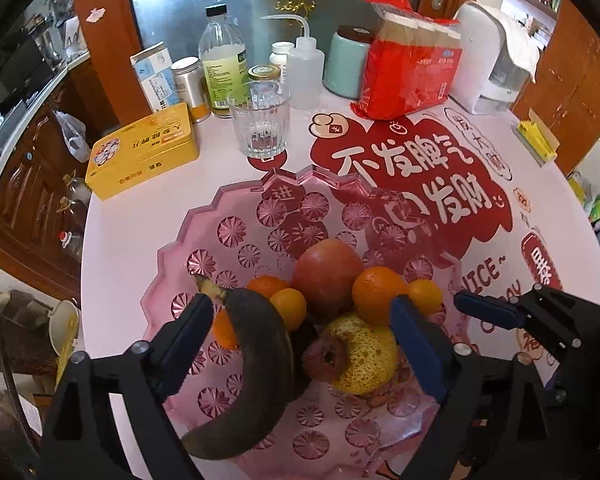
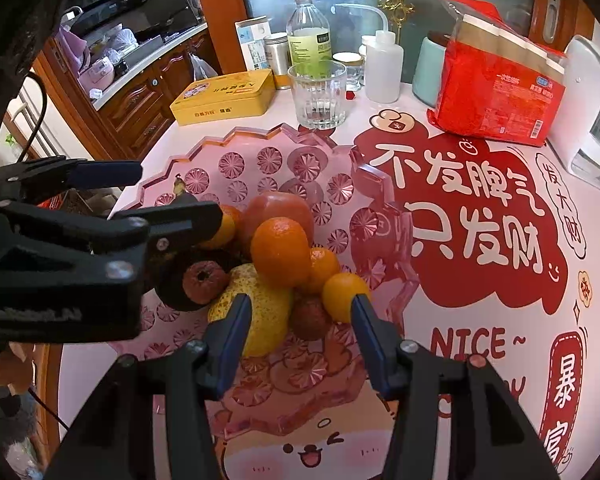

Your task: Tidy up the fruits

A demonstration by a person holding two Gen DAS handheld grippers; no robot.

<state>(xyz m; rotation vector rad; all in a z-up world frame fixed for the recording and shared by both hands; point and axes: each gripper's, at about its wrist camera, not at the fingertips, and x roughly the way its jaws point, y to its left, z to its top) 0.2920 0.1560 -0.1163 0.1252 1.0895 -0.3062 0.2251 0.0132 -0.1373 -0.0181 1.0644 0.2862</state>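
We're over the pink fruit bowl (image 1: 172, 264) w/ both claws, pile sits mid-frame in both views. Left gripper (image 1: 300, 332) is released, jaws spread wide; nothing pressed by its pads. The blackened banana (image 1: 256, 364) lies btwn those jaws, nearer the left-of-frame finger, long axis running from stem tip at centre-left down to the bottom edge, i.e. roughly along the claw's pointing line, curving. Pear (image 1: 360, 356) sits lower centre-right, by the other finger.

Right gripper (image 2: 300, 320) is part-open, not gripping; its pads don't seem to touch fruit. Just ahead of it, centre frame: a lychee (image 2: 308, 318) btwn the fingertips, small orange (image 2: 342, 294) by the right-of-frame pad, pear (image 2: 260, 312) by the left-of-frame one.

We reckon both fruits are dropped in the bowl. All fruit in view is in the bowl; none on the printed tablecloth (image 2: 480, 208). We'd say next is lifting clear, straight back, so no finger nudges the stack.
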